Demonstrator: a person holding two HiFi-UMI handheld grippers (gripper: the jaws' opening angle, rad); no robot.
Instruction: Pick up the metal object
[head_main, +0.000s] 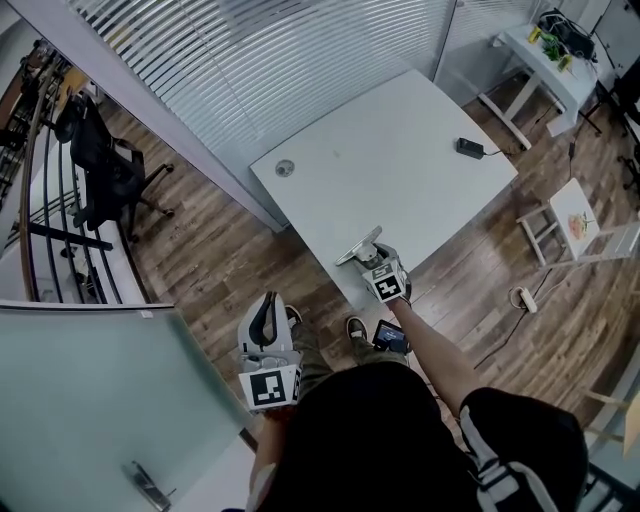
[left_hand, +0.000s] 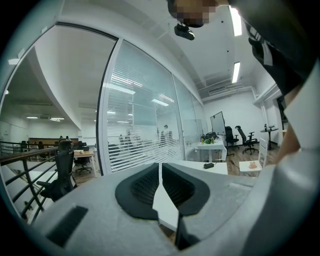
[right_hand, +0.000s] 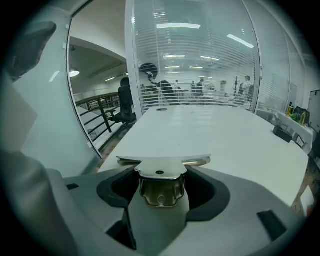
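The metal object (head_main: 358, 246), a flat shiny bracket with a T-shaped end and a small hole, is at the near edge of the white table (head_main: 400, 160). My right gripper (head_main: 372, 257) is shut on it. In the right gripper view the bracket (right_hand: 160, 170) sticks out forward between the jaws of the right gripper (right_hand: 161, 186), just over the table edge (right_hand: 210, 135). My left gripper (head_main: 265, 303) hangs low off the table, near the person's legs and above the wooden floor. The left gripper (left_hand: 160, 169) has its pads together with nothing between them.
A black power adapter (head_main: 468, 148) lies at the table's far right and a round grommet (head_main: 285, 168) at its far left corner. A frosted glass wall runs behind. An office chair (head_main: 105, 170) stands at the left, a small white stool (head_main: 572, 215) and a power strip (head_main: 523, 298) at the right.
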